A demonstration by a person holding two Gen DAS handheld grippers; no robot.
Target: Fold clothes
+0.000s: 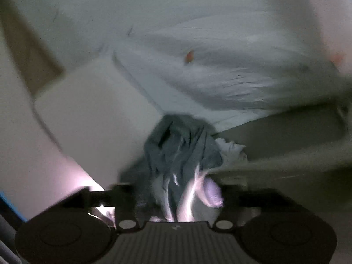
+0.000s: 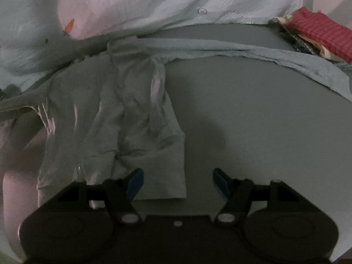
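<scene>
— Grey-blue cloth, a crumpled garment (image 2: 114,118), was draped over the left part of the grey table (image 2: 253,132); a bunch of it appeared clamped in the left gripper (image 1: 176,198), though blur hid the jaws.

— And the right gripper (image 2: 178,182)?

— It was held wide and empty above the hem. Spreading seemed in hand; the free edge would need catching. Pale bedding (image 2: 154,0) was seen behind, red checked cloth (image 2: 319,33) at the far right.

Open grey table (image 2: 253,114) ahead and right of the right claw (image 2: 178,181), bare up to the far edge. Blocked left by the rumpled grey garment (image 2: 114,114); far right corner taken by a red checked stack (image 2: 319,37). Left claw (image 1: 176,198) crowded by bunched blue-grey cloth (image 1: 180,149).
</scene>
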